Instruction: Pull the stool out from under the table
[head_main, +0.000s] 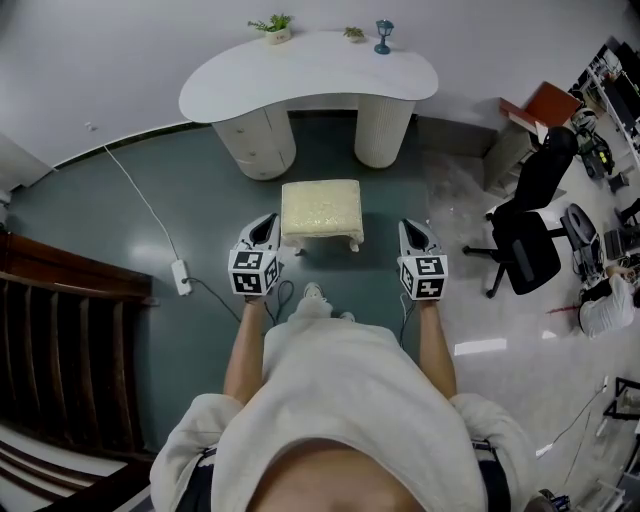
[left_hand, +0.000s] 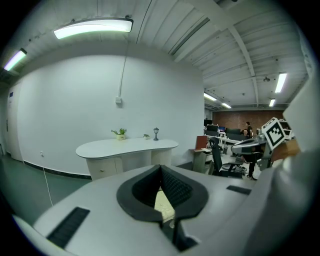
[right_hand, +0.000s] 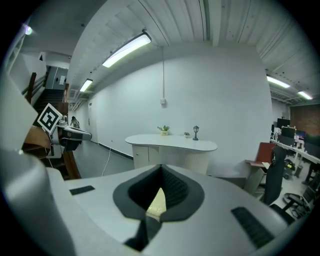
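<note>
Evidently complete: the cream square cushioned stool (head_main: 321, 210) stands on the teal floor (head_main: 120, 230), clear of the white kidney-shaped tabletop (head_main: 310, 75), between the left tool (head_main: 264, 228) and the right tool (head_main: 412, 234), both closed and empty.

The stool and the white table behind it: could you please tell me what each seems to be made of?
Stool: the seat looks like cream, nubby upholstery fabric, going by its mottled, matte surface. The short pale legs could be painted wood, but that is unclear. Table: a smooth matte white top, probably painted board or laminate. One pedestal looks ribbed.
</note>
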